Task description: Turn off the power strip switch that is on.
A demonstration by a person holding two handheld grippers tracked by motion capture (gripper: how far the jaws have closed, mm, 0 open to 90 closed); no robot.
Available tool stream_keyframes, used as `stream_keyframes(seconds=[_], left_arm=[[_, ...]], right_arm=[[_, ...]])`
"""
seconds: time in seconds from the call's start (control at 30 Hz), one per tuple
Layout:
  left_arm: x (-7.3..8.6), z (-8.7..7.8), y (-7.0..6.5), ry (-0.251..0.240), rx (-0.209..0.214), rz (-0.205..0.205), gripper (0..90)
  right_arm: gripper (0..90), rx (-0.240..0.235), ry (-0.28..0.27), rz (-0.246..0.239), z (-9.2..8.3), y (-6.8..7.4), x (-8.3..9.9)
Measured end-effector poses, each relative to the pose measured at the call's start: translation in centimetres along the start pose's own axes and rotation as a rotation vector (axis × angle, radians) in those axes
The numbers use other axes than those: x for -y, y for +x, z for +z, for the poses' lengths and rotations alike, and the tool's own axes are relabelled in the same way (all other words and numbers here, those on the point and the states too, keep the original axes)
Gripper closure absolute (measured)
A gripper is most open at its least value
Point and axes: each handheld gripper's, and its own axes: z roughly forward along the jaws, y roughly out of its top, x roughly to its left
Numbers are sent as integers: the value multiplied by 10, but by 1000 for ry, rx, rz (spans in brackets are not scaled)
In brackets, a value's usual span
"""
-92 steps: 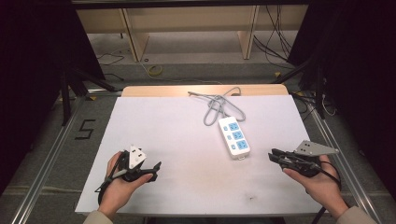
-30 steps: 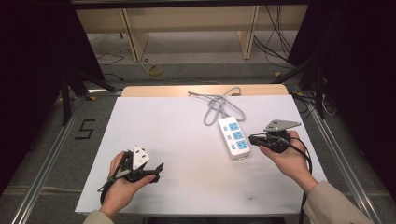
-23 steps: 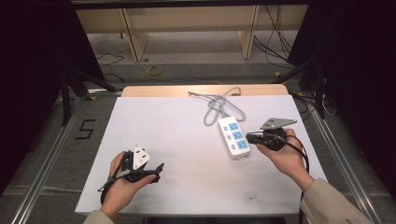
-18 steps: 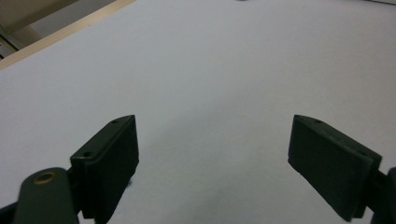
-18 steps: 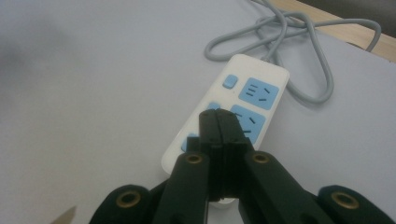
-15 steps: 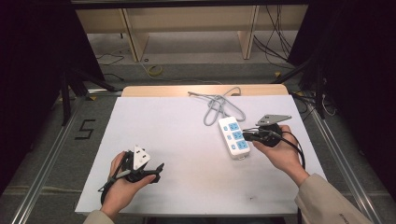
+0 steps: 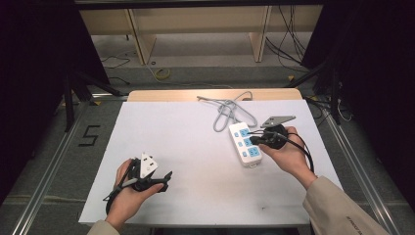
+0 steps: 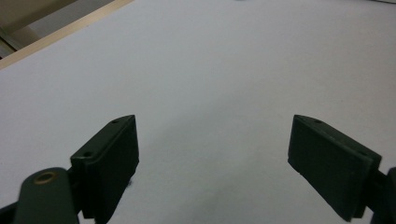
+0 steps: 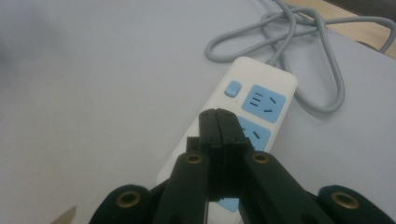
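A white power strip with blue sockets lies right of the table's middle, and its grey cable is looped behind it. My right gripper is shut with nothing between its jaws, its tips over the strip's middle socket. In the right gripper view the closed jaws point over the power strip towards the cable. My left gripper rests near the front left with a white piece on top. Its jaws stand wide open over bare white table.
The white tabletop ends in a wooden strip at the far edge. Metal rails run along both sides, with a "5" mark on the floor at the left. Shelving and cables lie beyond the table.
My right gripper has moved left from the table's front right edge to the power strip, still shut. The left hand has stayed where it was.
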Motion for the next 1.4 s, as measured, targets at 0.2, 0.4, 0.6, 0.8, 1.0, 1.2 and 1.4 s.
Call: stream_keyframes(seconds=[0.2, 0.4, 0.6, 0.8, 1.0, 1.2, 1.4], left_arm=[[0, 0, 0, 4, 0, 10, 160], [-1, 0, -1, 4, 2, 8, 160], [-1, 0, -2, 4, 3, 11, 160], [-1, 1, -2, 0, 3, 12, 160], [-1, 0, -3, 0, 5, 14, 160], [-1, 0, -3, 4, 9, 19, 161], [-1, 0, -3, 4, 8, 21, 160]], right_arm=[[900, 11, 18, 5, 5, -1, -3], [900, 26, 30, 6, 8, -1, -5], [900, 29, 46, 8, 14, 0, -6], [900, 31, 65, -2, 20, 1, -9], [900, 28, 83, -2, 26, 1, -11], [900, 29, 98, 2, 33, 1, -13], [900, 33, 108, 4, 38, -1, -15]])
